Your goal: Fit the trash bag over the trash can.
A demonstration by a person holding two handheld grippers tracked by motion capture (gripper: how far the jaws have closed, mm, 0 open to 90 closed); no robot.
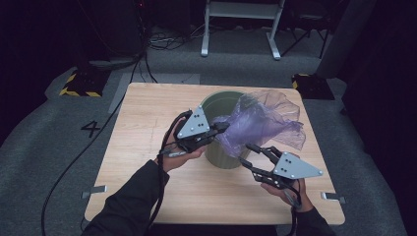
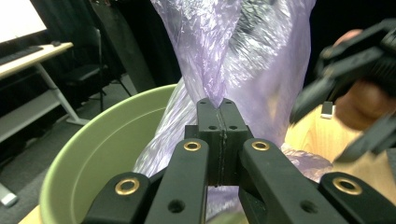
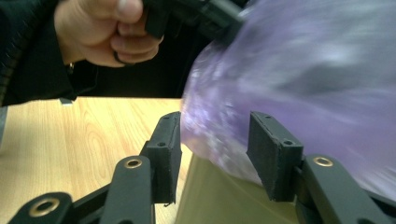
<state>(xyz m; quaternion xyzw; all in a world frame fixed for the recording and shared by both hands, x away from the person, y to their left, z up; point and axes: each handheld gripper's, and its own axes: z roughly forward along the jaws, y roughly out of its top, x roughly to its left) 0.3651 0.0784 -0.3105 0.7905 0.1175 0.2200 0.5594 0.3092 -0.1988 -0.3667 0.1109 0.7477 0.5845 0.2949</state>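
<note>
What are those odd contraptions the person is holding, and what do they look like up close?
Each hand carries a black linkage tool. The left gripper and right gripper each bear a grey three-cornered plate dotted with screws. Their black fingers are flat blocks on arms with brass-coloured rivets. Black cables trail back along dark long sleeves.

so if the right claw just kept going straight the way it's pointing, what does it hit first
Most likely the purple bag: it bulges right ahead of the right claw, whose jaws stand open. The green bin sits just below that line. Blur makes depth uncertain.
</note>
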